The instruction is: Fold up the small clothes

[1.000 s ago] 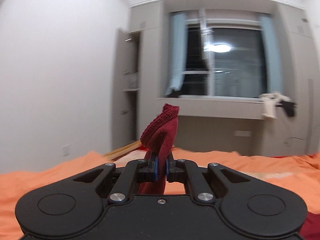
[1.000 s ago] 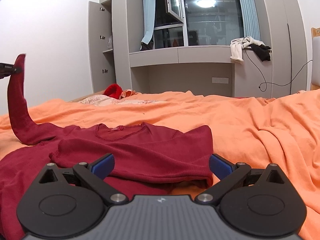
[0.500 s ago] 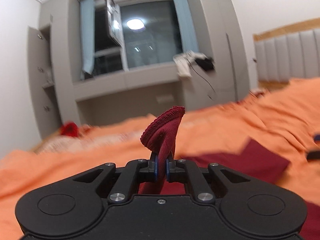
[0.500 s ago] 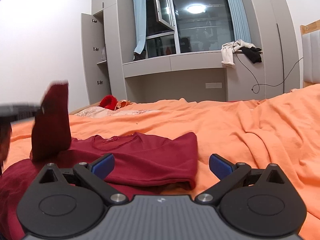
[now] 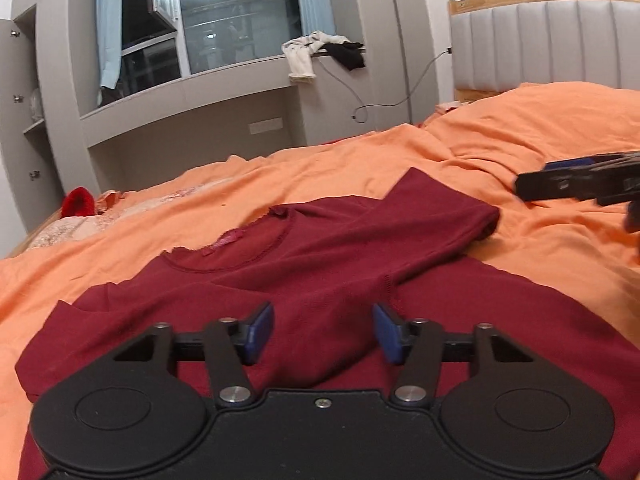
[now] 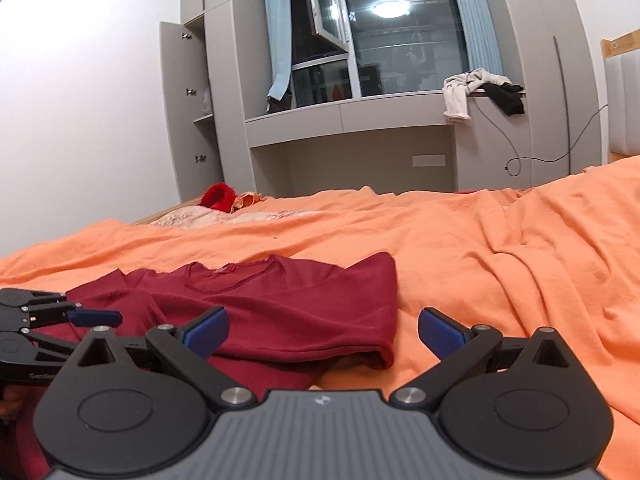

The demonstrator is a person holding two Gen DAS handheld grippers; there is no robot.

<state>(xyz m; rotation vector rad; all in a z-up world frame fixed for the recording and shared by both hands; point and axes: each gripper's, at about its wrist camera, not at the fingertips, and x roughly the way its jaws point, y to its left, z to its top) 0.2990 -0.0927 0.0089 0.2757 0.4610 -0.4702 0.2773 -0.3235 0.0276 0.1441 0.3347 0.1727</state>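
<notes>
Dark red long-sleeved top (image 5: 304, 264) lies on the orange bedsheet (image 5: 480, 160), neckline toward the window wall. One sleeve (image 5: 432, 216) is folded across the chest, cuff end pointing toward the right side of the bed in the left wrist view. The other sleeve (image 5: 320, 332) lies over the body of the top, directly between the pads of the left hand-held gripper (image 5: 323, 333).

Left hand-held gripper: jaws have just been opening, now apart. Fabric sits between the blue pads (image 5: 260, 330) but they do not press on it. Nothing gripped.

Right hand-held gripper (image 6: 322, 330): jaws wide apart, empty, hovering low at the top's right edge. Folded sleeve end (image 6: 360, 304) sits just ahead of its pads. It also shows at the right edge of the left wrist view (image 5: 580, 180), above bare sheet beside the top.

Left hand-held gripper shows in the right wrist view too (image 6: 92, 316), at the far left, low over the garment.

Background: a small red item (image 6: 218, 196) at the far edge of the bed, white and black clothes (image 6: 480, 88) draped on the window ledge, padded headboard (image 5: 552, 44) on the right.
</notes>
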